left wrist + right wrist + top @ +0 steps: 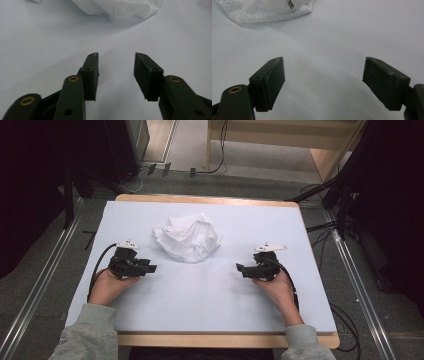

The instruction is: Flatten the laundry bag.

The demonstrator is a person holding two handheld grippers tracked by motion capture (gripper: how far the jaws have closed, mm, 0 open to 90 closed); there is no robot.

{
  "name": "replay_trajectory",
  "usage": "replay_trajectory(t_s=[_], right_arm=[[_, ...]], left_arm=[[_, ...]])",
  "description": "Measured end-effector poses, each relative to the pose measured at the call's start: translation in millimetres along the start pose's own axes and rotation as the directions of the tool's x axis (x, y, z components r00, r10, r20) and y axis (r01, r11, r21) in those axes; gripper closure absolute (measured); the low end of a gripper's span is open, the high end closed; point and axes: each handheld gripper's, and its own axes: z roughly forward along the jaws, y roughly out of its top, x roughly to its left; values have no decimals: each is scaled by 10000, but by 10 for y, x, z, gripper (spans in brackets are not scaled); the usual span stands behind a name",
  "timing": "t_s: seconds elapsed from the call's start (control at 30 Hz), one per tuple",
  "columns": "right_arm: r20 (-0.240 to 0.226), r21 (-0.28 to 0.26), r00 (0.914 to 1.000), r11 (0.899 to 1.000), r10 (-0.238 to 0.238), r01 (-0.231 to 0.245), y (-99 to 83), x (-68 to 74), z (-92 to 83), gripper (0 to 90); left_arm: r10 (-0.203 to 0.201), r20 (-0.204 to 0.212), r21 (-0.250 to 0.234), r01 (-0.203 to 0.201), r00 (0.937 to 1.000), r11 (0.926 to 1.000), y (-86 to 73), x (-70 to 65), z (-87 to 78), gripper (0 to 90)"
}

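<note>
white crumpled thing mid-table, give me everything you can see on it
The white cloth is a crumpled, thin, fabric-like sheet with a fine dotted weave, bunched into a loose heap of folds. It lies on the pale table cover, toward the far middle, ahead of both grippers. Nothing but the cover touches it; both grippers sit apart from it.

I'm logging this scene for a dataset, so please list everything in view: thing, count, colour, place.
crumpled cloth: one, white, on the far middle of the table, between and beyond the two grippers, touching neither.
table: one, pale blue-white top with a wooden edge, centre of the high view.
floor cables: several, black, on the grey floor beyond and right of the table.
rails: two, metal, along the floor at either side of the table.
left gripper: one, black, resting near the table's left, jaws apart, holding nothing.
right gripper: one, black, near the table's right, jaws wide apart, holding nothing.
sleeves: two, grey, at the bottom edge.
</note>
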Motion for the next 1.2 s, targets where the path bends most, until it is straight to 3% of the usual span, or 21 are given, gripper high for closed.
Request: replay_trajectory(t_s=[0.07,0.17,0.3,0.5,0.6,0.83,0.97,1.03,1.2], right_arm=[[-51,-77,9997,9997,-226,225,10,43,5,218],[-269,-119,9990,9993,-363,360,19,86,8,279],[-617,136,9971,9989,-445,454,27,97,24,326],[-504,147,9976,9988,-464,472,31,82,22,353],[-335,473,9987,9981,-383,398,19,75,39,354],[-597,454,9977,9984,-308,335,36,102,28,365],[-826,448,9948,9969,-601,639,46,171,45,360],[-913,368,9944,9977,-535,571,54,202,44,358],[-893,487,9936,9961,-690,735,52,224,65,358]], left_arm=[[-263,426,-184,271,9987,9995,20,17,-1,502],[-108,366,-216,116,9993,9997,31,13,3,424],[-298,554,-276,313,9980,9991,23,46,4,378],[-525,577,-266,541,9970,9982,22,75,10,369],[-666,541,-134,674,9963,9976,26,76,13,369],[-514,539,13,514,9972,9987,17,74,27,368],[-558,548,-30,561,9969,9984,10,89,18,366],[-574,554,-34,576,9968,9983,11,89,17,366],[-509,613,-78,515,9968,9986,9,79,16,363]])
